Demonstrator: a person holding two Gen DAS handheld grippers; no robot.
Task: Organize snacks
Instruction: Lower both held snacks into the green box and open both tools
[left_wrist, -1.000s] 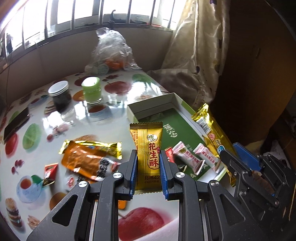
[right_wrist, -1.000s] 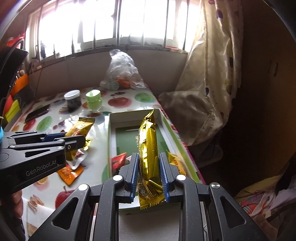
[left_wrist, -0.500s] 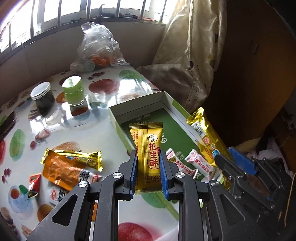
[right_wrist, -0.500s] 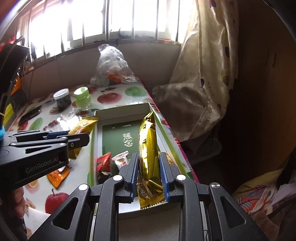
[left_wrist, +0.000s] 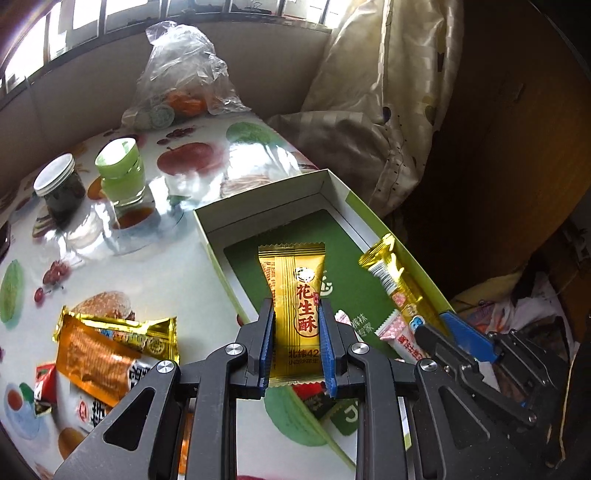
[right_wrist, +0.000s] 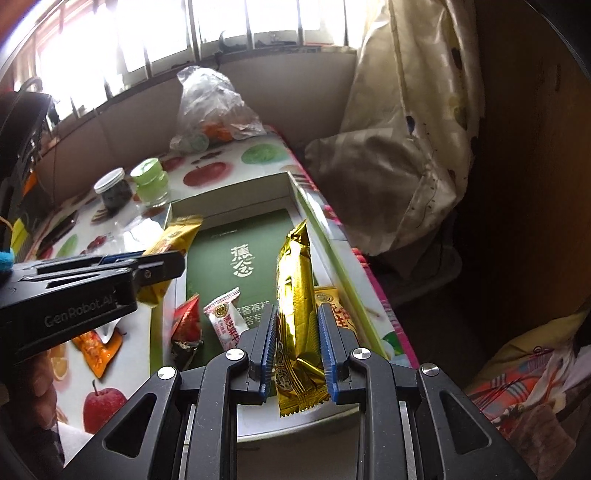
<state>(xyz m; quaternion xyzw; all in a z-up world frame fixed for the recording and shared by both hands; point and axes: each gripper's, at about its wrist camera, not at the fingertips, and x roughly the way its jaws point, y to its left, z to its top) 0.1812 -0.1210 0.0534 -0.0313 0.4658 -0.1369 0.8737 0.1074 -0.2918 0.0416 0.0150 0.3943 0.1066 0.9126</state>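
Left wrist view: left gripper (left_wrist: 297, 347) clamped mid-length on peanut-crisp packet (left_wrist: 295, 306); right gripper (right_wrist: 297, 345) pinched gold bar (right_wrist: 295, 295). Both probably light, crinkly, brittle inside; box (left_wrist: 332, 184) lay ahead.

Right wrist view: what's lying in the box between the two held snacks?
On the box floor, a red triangular packet and a pink-white candy, between the gold peanut bar and the long gold pack.

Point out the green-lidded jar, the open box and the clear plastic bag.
green-lidded jar (left_wrist: 120, 162): left wrist view, on its green lid.
open box (left_wrist: 258, 201): left wrist view, on its white far wall.
clear plastic bag (right_wrist: 210, 96): right wrist view, on its crumpled upper part.
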